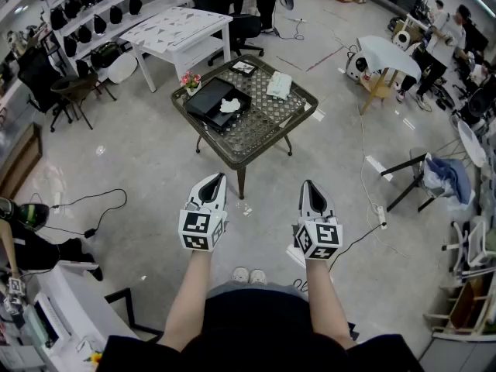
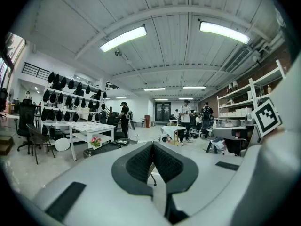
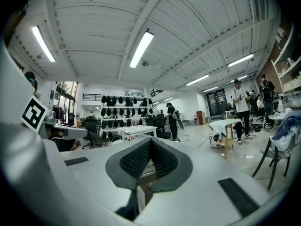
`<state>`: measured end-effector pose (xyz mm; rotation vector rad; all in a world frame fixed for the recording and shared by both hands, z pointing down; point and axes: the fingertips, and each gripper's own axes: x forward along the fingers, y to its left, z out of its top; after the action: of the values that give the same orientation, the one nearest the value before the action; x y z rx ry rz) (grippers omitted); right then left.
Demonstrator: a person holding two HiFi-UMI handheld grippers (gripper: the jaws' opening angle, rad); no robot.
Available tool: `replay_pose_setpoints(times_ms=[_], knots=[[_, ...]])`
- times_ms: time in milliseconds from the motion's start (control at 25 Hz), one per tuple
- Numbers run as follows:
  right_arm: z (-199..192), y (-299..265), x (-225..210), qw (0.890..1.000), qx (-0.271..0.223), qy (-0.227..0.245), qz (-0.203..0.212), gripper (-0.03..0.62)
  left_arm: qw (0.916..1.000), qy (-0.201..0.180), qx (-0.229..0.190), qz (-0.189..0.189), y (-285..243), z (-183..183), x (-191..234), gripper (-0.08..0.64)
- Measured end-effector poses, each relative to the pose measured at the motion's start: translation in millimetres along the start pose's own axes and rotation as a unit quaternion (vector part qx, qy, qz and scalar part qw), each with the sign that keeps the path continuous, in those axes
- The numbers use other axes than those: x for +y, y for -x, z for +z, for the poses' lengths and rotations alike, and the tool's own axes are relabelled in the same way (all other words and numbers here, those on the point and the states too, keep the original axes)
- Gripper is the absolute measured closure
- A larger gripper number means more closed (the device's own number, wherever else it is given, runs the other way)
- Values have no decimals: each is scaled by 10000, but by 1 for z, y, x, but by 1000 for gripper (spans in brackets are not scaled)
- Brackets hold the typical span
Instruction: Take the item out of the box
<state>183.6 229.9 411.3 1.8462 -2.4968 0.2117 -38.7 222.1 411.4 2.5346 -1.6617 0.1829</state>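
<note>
**Both grippers closed and empty, standing back from the table with the box**

You are standing a few steps from a low lattice-topped table (image 1: 304, 107), with both arms held out level in front of you. Your left gripper (image 1: 215, 178) has its jaws fully together and nothing between them. Your right gripper (image 1: 308, 184) looks the same, with its pads meeting at the tips and nothing held. Both point towards the table, which reads as a ready stance before an approach.

The open black box (image 1: 203, 103) lies by the table's left corner, along the edge nearest you. The white item (image 1: 230, 105) rests inside it, uncovered, so it can probably be reached from above. A small pot of pink flowers (image 1: 191, 80) stands at that left corner, just beside the box. A white packet (image 1: 280, 84) lies towards the far right edge. You will need to walk closer and open the jaws first.
</note>
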Motion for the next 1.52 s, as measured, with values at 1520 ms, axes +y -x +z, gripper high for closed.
replay_pose_setpoints(times_ms=[1520], knots=[[-8, -7, 7, 9997, 82, -234, -3, 589, 9990, 198, -56, -396, -6, -8, 0, 517]])
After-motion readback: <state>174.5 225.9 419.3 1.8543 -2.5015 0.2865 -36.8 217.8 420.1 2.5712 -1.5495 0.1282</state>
